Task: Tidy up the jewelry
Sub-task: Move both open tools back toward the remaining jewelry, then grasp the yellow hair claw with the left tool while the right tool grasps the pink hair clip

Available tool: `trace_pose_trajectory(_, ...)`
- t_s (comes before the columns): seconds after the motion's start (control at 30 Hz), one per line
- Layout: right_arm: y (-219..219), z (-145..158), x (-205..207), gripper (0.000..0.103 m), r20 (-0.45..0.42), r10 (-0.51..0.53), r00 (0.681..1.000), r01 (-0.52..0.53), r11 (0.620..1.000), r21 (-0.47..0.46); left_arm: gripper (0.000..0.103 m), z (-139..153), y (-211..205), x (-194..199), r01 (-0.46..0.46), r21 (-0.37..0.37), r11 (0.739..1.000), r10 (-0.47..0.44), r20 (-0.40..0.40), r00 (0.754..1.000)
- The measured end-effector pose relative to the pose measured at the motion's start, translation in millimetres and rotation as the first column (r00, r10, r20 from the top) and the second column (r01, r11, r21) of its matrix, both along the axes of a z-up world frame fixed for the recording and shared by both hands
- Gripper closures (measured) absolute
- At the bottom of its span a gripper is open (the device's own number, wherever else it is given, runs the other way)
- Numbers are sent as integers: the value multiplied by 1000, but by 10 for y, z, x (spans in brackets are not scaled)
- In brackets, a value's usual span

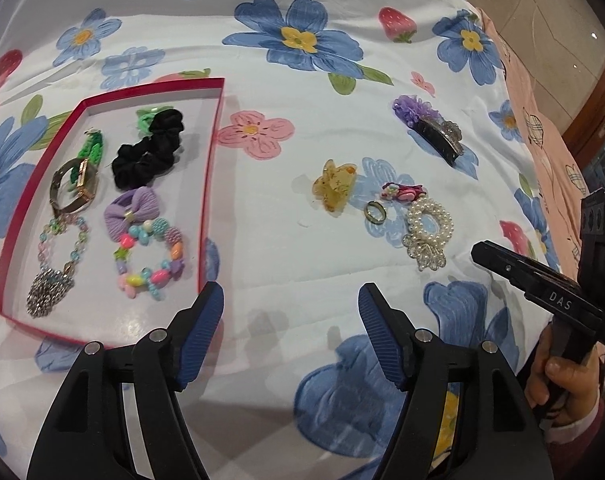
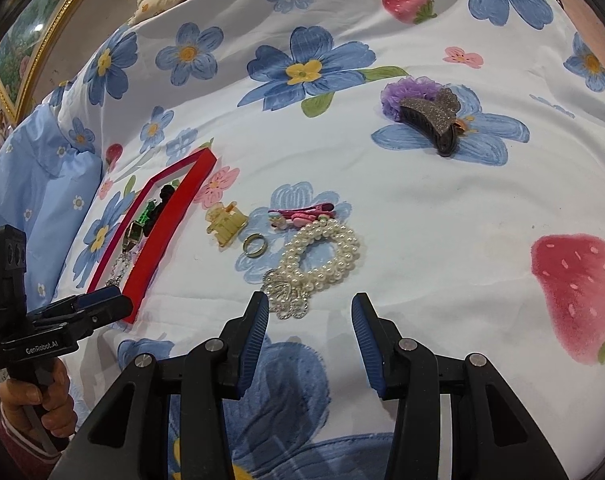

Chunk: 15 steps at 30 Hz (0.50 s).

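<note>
A red tray [image 1: 212, 152] on the left holds a black scrunchie [image 1: 148, 152], a watch [image 1: 76, 186], a purple bow [image 1: 132, 208], bead bracelets [image 1: 150, 264] and a chain [image 1: 48, 292]. To its right on the flowered sheet lie a yellow claw clip [image 1: 334, 188], a ring [image 1: 373, 212], a pink clip [image 1: 404, 192], a pearl bracelet [image 1: 428, 232] and a dark glitter claw clip [image 1: 438, 136] against a purple scrunchie [image 1: 412, 106]. My left gripper [image 1: 291, 300] is open and empty beside the tray's near corner. My right gripper [image 2: 310, 312] is open and empty just short of the pearl bracelet [image 2: 322, 256].
The flowered sheet [image 1: 302, 240] covers a soft bed. A pink cover [image 1: 542, 120] hangs at the right edge, with floor beyond. A blue pillow [image 2: 34, 184] and a framed picture [image 2: 30, 40] stand at the far left. A hand [image 1: 558, 384] grips the right tool's handle.
</note>
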State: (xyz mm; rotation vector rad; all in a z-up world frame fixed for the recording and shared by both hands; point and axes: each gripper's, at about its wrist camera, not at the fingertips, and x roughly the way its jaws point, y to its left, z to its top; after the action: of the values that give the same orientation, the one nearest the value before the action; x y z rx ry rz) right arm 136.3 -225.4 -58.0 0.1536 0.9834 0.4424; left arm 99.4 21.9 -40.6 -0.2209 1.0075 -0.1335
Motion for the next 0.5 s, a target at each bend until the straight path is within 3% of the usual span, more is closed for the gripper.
trace_pose_trajectory(0.3, 38, -39, 219, 58, -1, 14, 1000, -14, 999, -33, 33, -23, -179, 317, 45, 25, 999, -45, -2, 999)
trace_pose_trajectory(0.5, 231, -41, 472, 58, 29, 136, 990, -132, 984, -120, 33, -101, -266, 584, 93, 56, 994, -92, -22, 996)
